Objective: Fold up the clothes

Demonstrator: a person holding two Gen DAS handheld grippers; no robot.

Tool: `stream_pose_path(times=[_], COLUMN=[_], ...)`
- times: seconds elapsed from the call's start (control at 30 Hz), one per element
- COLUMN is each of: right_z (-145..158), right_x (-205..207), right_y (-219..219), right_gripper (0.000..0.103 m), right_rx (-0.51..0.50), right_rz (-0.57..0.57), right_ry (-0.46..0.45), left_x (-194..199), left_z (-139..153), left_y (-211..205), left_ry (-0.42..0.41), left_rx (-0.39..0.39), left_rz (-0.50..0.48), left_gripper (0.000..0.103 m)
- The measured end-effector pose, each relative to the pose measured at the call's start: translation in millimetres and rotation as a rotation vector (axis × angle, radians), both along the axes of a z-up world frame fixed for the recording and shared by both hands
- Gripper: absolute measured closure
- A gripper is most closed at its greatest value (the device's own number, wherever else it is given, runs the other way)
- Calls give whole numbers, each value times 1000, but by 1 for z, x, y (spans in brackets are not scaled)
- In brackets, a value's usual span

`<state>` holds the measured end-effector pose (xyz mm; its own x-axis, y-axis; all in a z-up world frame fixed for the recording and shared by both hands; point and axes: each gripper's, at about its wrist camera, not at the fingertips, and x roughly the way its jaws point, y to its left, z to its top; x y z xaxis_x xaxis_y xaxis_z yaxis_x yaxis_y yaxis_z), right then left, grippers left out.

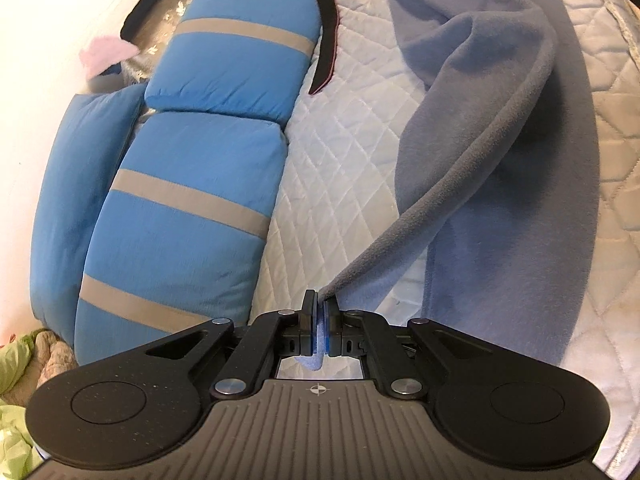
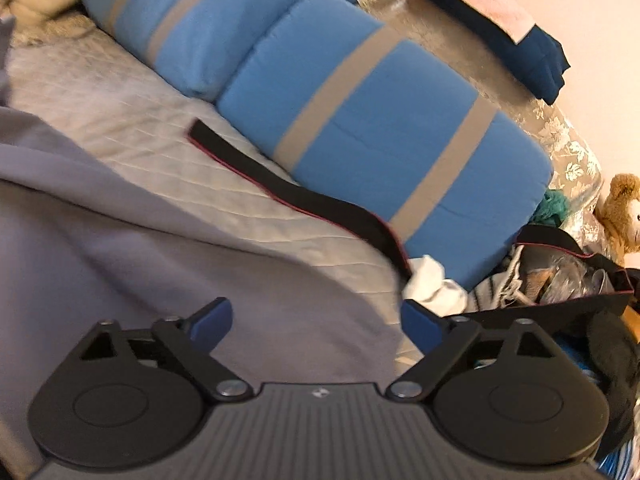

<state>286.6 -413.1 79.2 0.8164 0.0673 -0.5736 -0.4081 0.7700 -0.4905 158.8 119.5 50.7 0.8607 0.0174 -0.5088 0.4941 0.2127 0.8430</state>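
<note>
The bed (image 1: pixel 344 168) is covered with a pale quilted mattress pad stitched in diamonds, and most of the scene plays out on it. A soft grey-blue fleece garment (image 1: pixel 500 184) lies spread over the middle of the bed, one long edge of it lifted off the quilting in a drooping ridge. That lifted edge ends in the left claw (image 1: pixel 321 312), whose blue pads are pressed together on the fleece hem, a small tuft of cloth poking out behind them.

Along the wall side of the bed lie two plump blue cushions with tan stripes (image 1: pixel 176 200), set end to end against the pale wall (image 1: pixel 48 40). A black strap with a thin red edge (image 2: pixel 296 196) trails over the quilting beside the cushions, just clear of the garment's edge. Beyond the cushions a folded dark navy cloth with a pink fuzzy piece on top (image 2: pixel 520 36) sits on a floral-patterned covering near the wall.

The right claw (image 2: pixel 316 322) hangs over the grey fleece near the bed's edge, its fingers spread wide with nothing between them; the view from it is blurred. Just past it are a crumpled white cloth (image 2: pixel 432 284), an open black bag of clutter (image 2: pixel 568 280) and a brown teddy bear (image 2: pixel 620 212) by the wall.
</note>
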Motion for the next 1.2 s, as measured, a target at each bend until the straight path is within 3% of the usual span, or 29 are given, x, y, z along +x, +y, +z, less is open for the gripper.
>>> stream_pose_path(times=[0.13, 0.4, 0.67, 0.7, 0.73, 0.77, 0.9, 1.2], right_z=[-7, -51, -73, -75, -76, -77, -72, -31], right_x=[50, 131, 172, 175, 175, 176, 166, 135], right_y=[-18, -42, -61, -62, -62, -62, -63, -77], right_gripper=[24, 33, 37, 51, 90, 103, 103, 103], right_rx=[22, -10, 70, 79, 95, 111, 113, 95], right_rz=[-16, -34, -31, -29, -34, -38, -60, -113], right_ry=[48, 194, 325, 341, 352, 363, 323, 176], left_x=[3, 7, 11, 12, 12, 13, 18, 23], left_z=[2, -1, -5, -4, -4, -2, 9, 60], left_y=[0, -3, 2, 3, 5, 7, 20, 48], left_ry=[6, 24, 39, 40, 41, 46, 60, -3], left_rx=[-41, -105, -136, -140, -144, -151, -208, -276], left_rz=[35, 71, 84, 90, 96, 110, 182, 328], left_gripper=[100, 100, 100, 100, 100, 100, 101, 101])
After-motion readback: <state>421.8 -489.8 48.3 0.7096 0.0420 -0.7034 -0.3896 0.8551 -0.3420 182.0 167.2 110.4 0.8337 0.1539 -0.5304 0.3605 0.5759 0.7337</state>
